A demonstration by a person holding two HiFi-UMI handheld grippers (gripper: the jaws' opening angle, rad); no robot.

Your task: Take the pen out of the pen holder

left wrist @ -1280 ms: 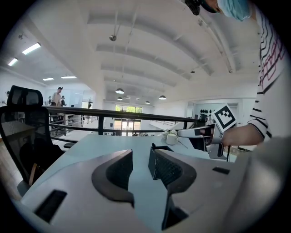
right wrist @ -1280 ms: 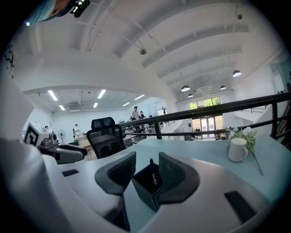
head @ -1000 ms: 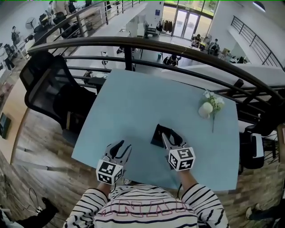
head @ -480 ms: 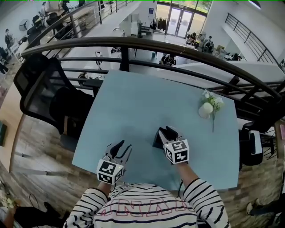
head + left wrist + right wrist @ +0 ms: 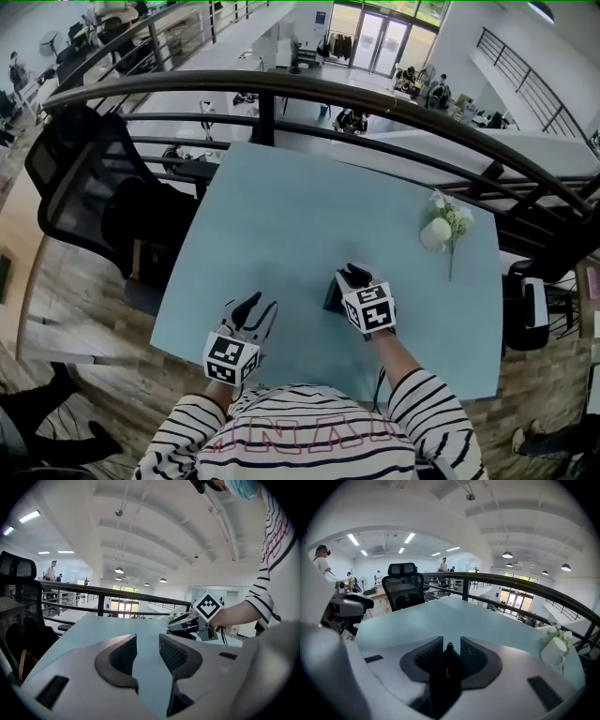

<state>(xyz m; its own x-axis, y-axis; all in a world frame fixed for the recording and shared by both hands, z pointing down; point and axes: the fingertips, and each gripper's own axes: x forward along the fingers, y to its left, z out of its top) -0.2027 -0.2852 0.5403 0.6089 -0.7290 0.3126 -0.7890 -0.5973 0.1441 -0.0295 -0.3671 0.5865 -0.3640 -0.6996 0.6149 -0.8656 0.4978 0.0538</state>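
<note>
Two grippers: you hold one in each hand, and both are over the near part of the pale blue worktop [image 5: 300,211].
Left gripper [image 5: 255,305]: it sits near the front edge of the worktop, well apart from the pen holder. It points away from you across the worktop.
Left jaws: they stand apart with nothing between them. In the left gripper view you see only bare worktop in the gap.
Right gripper [image 5: 354,275]: it tips down over the black pen holder [image 5: 331,292], which stands to the right of your left gripper.
Right jaws: they are closing. In the right gripper view the dark pen [image 5: 449,647] stands straight up between them. Its small round tip pokes up in the gap, and a thin slit shows on each side of the tip, so the pads do not squeeze it yet.
Pen: it is in the pen holder. In the head view your right gripper hides it.
White vase [image 5: 435,233]: it holds small flowers and stands far off on the right side of the worktop.
Black chair [image 5: 84,178]: it stands on the floor past the left edge of the worktop.
Your sleeves [image 5: 422,422]: they have black and white stripes.
</note>
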